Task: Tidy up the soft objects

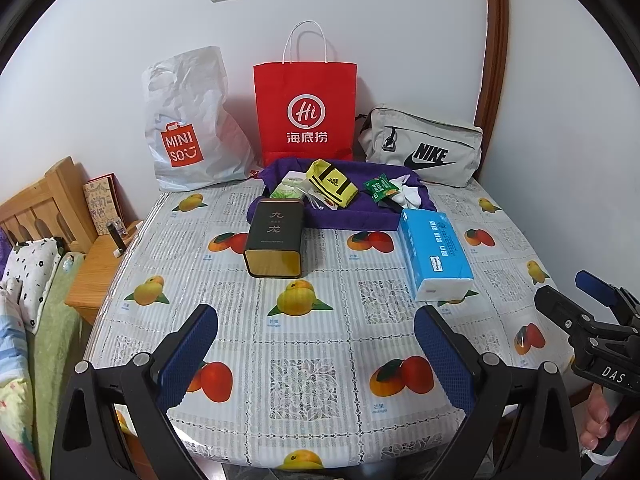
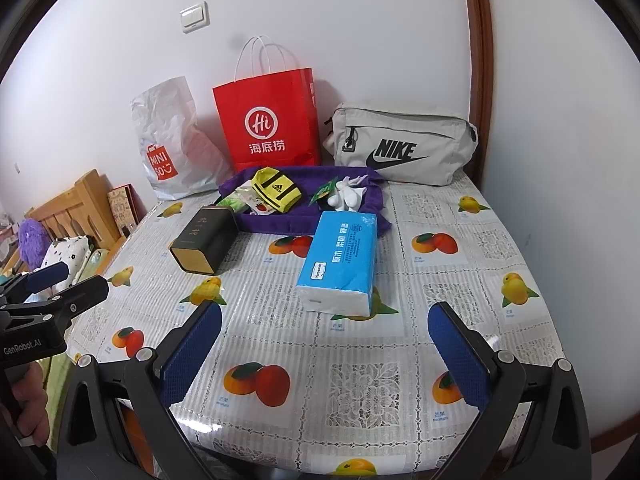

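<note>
A blue tissue pack (image 1: 436,254) (image 2: 342,260) lies on the fruit-print table, right of a black and gold tin (image 1: 275,240) (image 2: 205,239). Behind them a purple cloth tray (image 1: 352,216) (image 2: 280,224) holds a yellow sock bundle (image 1: 331,186) (image 2: 276,191), white socks (image 1: 408,194) (image 2: 347,196), a green packet (image 1: 379,187) (image 2: 323,192) and small sachets. My left gripper (image 1: 316,354) hovers open over the near table edge, empty. My right gripper (image 2: 326,354) is open too, short of the tissue pack. Each one shows at the other view's side.
Against the wall stand a white MINISO bag (image 1: 192,128) (image 2: 172,148), a red paper bag (image 1: 306,112) (image 2: 266,120) and a grey NIKE pouch (image 1: 424,148) (image 2: 400,146). A wooden bedside stand (image 1: 96,268) and bedding (image 1: 32,280) lie left of the table.
</note>
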Demonstrator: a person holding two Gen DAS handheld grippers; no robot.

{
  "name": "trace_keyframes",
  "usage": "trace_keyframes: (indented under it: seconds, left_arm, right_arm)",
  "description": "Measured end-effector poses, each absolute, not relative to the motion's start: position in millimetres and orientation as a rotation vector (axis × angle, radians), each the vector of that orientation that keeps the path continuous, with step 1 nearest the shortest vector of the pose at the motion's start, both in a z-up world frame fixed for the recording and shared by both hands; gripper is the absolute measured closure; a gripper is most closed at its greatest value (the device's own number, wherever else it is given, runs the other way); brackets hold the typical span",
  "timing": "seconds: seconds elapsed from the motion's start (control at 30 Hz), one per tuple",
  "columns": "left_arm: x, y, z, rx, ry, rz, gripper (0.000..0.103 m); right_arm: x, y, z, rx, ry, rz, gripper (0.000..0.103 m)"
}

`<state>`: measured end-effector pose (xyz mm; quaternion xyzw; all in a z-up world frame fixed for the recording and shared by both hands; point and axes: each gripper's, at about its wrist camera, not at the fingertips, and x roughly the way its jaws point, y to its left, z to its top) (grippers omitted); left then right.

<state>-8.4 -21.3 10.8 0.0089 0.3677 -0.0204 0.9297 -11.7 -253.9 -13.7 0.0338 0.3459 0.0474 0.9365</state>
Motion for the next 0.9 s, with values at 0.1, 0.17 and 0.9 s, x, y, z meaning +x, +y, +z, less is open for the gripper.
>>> trace_keyframes:
  seconds: [0.1, 0.17, 0.9]
  left_arm:
    - [-8.3, -20.3, 10.9, 0.018, 0.752, -0.043, 0.004]
    - [-8.7, -21.3, 11.0, 0.016, 0.751, -0.041, 0.004]
    - [-9.2, -21.3, 11.7, 0.016, 0.75, -0.041, 0.004]
  right_arm:
    - [-12.2, -253.9, -13.6, 0.07, 0.707, 0.097, 0.001]
    - [-12.1, -254.0, -13.6, 0.069, 0.707, 0.097, 0.001]
    - [-15.1, -249.8, -11.3, 0.07, 0.706, 0.102, 0.001]
